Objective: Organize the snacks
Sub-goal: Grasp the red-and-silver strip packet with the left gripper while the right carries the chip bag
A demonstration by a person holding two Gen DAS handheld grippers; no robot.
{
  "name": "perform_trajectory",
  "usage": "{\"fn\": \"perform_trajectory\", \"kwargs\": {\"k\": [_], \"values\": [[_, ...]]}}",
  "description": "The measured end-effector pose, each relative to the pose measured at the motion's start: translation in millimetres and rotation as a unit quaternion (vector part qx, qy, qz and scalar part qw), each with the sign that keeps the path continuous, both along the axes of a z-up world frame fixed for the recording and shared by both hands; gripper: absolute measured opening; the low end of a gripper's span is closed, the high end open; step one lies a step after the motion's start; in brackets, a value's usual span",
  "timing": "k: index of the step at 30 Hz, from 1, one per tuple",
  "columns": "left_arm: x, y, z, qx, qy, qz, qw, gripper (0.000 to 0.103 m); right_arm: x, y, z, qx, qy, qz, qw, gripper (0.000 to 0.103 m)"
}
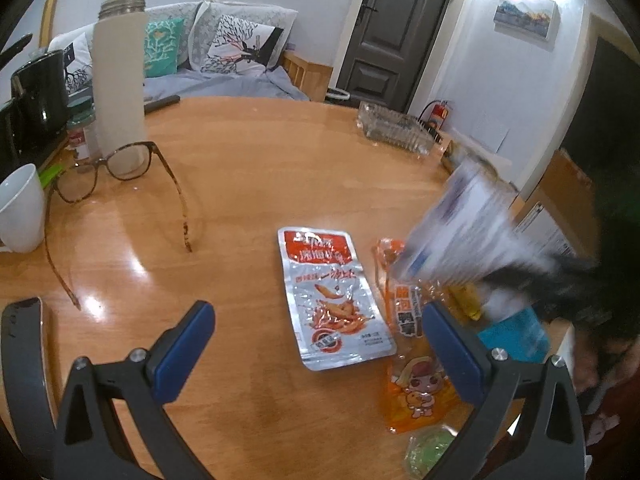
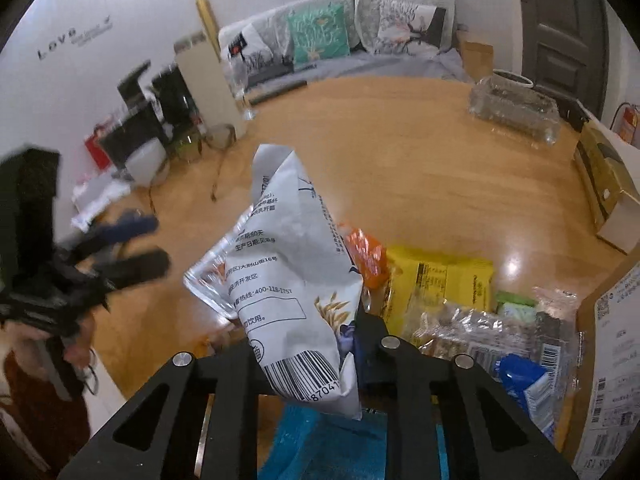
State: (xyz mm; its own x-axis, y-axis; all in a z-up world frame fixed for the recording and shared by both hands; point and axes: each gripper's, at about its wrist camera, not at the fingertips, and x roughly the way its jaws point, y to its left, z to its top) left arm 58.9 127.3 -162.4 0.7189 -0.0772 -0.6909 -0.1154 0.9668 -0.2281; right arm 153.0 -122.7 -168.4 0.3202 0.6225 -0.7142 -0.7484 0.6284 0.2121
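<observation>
Clamped between the closed fingers of the right gripper [image 2: 316,360] is a white pouch [image 2: 288,276], held by its lower end and standing up above the wooden table [image 2: 420,168]. Printed Chinese text covers the pouch, with the readable number "400-118-1757", a barcode near the grip and an oat-ear drawing beside it. Under the gripper lies a blue cloth [image 2: 320,444]. To its right sit a yellow packet [image 2: 440,284], an orange packet [image 2: 366,258], a clear wrapped pack of bars [image 2: 472,332] and a blue-and-white wrapper [image 2: 528,392]. A cardboard box [image 2: 608,360] with shipping labels stands at the far right. On the wall behind, the word "Love" [image 2: 56,43] can be read.

The left gripper [image 1: 316,344] hangs over the table with its blue-padded fingers [image 1: 184,348] wide apart and nothing between them. Just ahead of it lies a silver-and-red snack packet [image 1: 330,300] with Chinese lettering, and an orange packet [image 1: 416,384] bearing a cartoon figure lies by the right finger. Glasses [image 1: 120,168], a white mug [image 1: 20,208] and a clear tray [image 1: 394,128] stand farther off.
</observation>
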Motion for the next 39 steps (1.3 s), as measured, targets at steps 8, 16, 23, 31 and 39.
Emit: {"fn": "perform_trajectory", "kwargs": {"k": [8, 16, 23, 31, 39], "values": [[36, -13, -24, 0.024, 0.055, -0.001, 0.9982, 0.079, -10, -26, 55, 0.064, -0.033, -0.004, 0.997, 0.016], [64, -37, -31, 0.074, 0.075, -0.012, 0.9944, 0.077, -15, -43, 61, 0.071, -0.044, -0.003, 0.997, 0.016], [60, -39, -35, 0.107, 0.074, -0.025, 0.9911, 0.068, -15, -50, 51, 0.072, -0.034, 0.0, 0.997, 0.016], [50, -18, -30, 0.086, 0.068, -0.027, 0.9936, 0.067, -19, -50, 53, 0.075, -0.038, 0.004, 0.996, 0.016], [42, -23, -12, 0.095, 0.045, -0.033, 0.9939, 0.067, -18, -49, 55, 0.082, -0.04, 0.003, 0.996, 0.016]]}}
